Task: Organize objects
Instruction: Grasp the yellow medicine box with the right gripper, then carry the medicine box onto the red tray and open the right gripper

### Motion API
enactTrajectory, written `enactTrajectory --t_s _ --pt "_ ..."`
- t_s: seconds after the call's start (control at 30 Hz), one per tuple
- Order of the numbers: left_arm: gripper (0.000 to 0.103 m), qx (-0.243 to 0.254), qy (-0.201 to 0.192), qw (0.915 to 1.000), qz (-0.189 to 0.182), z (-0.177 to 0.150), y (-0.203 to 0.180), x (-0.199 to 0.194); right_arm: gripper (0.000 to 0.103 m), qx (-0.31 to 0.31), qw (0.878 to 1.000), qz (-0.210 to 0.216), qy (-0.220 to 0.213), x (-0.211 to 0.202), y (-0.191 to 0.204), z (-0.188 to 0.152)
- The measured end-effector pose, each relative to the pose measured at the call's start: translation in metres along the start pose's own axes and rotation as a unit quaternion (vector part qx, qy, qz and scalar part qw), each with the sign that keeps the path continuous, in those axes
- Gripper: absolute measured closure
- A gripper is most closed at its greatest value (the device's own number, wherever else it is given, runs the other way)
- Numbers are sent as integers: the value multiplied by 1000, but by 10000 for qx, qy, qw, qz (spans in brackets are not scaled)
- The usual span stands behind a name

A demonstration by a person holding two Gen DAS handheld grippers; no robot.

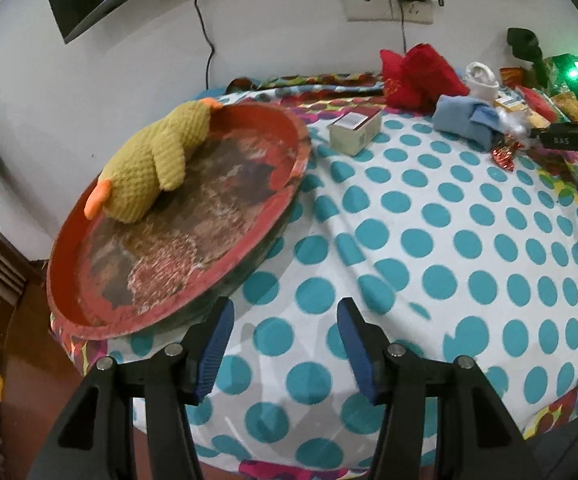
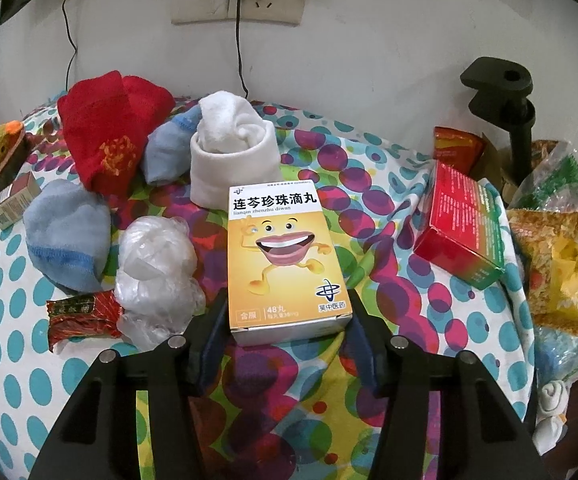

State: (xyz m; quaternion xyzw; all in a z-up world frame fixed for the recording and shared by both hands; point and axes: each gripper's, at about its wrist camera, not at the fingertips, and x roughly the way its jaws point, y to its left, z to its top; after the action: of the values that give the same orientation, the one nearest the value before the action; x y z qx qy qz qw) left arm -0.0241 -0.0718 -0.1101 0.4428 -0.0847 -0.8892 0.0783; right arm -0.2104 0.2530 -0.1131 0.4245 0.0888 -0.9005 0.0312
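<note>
Box writing: I read "连芩珍珠滴丸" and "lianqin zhenzhu diwan" on the yellow-orange cardboard medicine box [image 2: 287, 258], plus "48丸" and "吴中医药" near its lower edge; a cartoon mouth figure fills the front.
Right gripper: my right gripper [image 2: 287, 328] has its jaws closed in against the two sides of that box's near end, both blue pads touching the cardboard.
Left gripper: my left gripper [image 1: 285, 344] stands open above the cloth with nothing between its jaws.
Other print: the dark part of the other gripper at the left view's right edge carries small letters that I cannot make out; the red and green carton [image 2: 463, 232] has fine print too small to read.
Task items: the box lies flat among a red knitted sock [image 2: 109, 136], rolled blue socks [image 2: 67, 234], a rolled white sock [image 2: 233, 148], a crumpled clear plastic bag [image 2: 155, 264] and a red foil sweet wrapper [image 2: 83, 314].
Tray: a round worn red tray [image 1: 277, 196] sits at the cloth's left edge with a yellow plush duck [image 1: 157, 160] lying in it.
Surface: a white cloth with teal dots [image 1: 429, 240], with a multicoloured circle print towards the far side.
Room: a white wall with a socket plate [image 2: 237, 0], a plugged charger and hanging cables.
Cut off: snack bags [image 2: 557, 256] at the right edge are only partly in view.
</note>
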Motion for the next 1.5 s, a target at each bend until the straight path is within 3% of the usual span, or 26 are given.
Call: enactTrajectory --t_s 0.27,0.57,0.7,0.8,0.97,1.13,1.27,1.5 --pt "48 -71 108 9999 -91 -3 9 -5 52 108 9999 -124 -39 -4 3 0" --pt "48 -58 -63 9999 -72 3 18 -24 52 987 9946 106 -296 -37 -13 9" --pt "48 -122 -179 9997 -97 4 29 -37 54 977 9939 196 -480 -61 -5 17" --pt "48 -89 -196 9992 -337 -10 40 -44 55 809 9946 329 -560 -79 12 22" --pt "48 -506 -58 9971 -566 -14 62 -44 55 645 9969 110 -430 -87 42 21" --pt "48 -601 -234 9974 -318 -12 76 -49 55 1004 9945 100 -291 -87 38 5" --pt "48 -806 -160 9956 -455 -12 86 -45 55 1331 9903 179 -358 -101 26 8" --pt "48 -835 -127 9959 -311 -13 93 -41 55 945 9920 425 -718 -135 62 42"
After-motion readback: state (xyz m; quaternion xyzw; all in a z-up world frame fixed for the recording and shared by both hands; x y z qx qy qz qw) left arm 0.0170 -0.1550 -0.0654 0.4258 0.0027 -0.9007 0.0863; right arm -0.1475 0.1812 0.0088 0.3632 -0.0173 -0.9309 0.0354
